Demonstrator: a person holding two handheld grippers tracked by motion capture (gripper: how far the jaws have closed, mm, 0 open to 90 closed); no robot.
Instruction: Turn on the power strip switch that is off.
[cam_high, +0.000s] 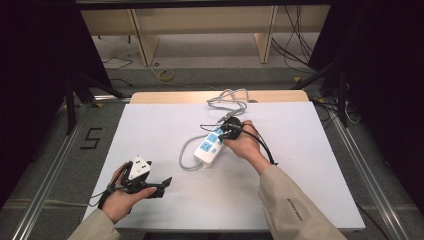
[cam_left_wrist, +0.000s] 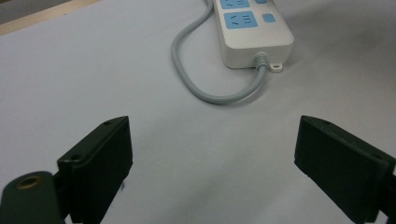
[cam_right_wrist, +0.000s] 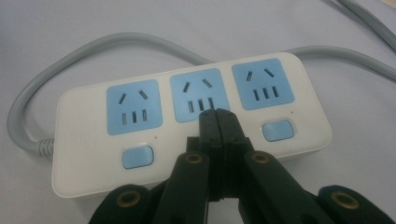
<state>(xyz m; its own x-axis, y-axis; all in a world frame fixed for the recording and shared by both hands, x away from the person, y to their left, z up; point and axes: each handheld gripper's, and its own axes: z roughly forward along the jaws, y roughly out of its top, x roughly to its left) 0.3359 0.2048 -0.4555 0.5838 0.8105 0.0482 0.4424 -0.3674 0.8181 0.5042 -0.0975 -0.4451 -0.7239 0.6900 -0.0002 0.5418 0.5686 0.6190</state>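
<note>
A white power strip (cam_high: 209, 148) with three blue sockets and blue switches lies near the middle of the white table, its grey cable (cam_high: 186, 156) looping off its near end. In the right gripper view the strip (cam_right_wrist: 187, 126) is close below my right gripper (cam_right_wrist: 218, 114), whose jaws are pressed together with nothing between them, their tips over the middle socket's switch. In the high view the right gripper (cam_high: 227, 128) sits over the strip's far end. My left gripper (cam_high: 162, 186) rests open at the front left. The left gripper view has its jaws wide apart, facing the strip (cam_left_wrist: 254, 32).
The grey cable (cam_high: 227, 102) runs on to the table's far edge in a bundle. A black cable (cam_high: 260, 142) trails over the right hand. The white table top (cam_high: 310, 165) has bare room on both sides of the strip. Shelving and floor cables lie beyond.
</note>
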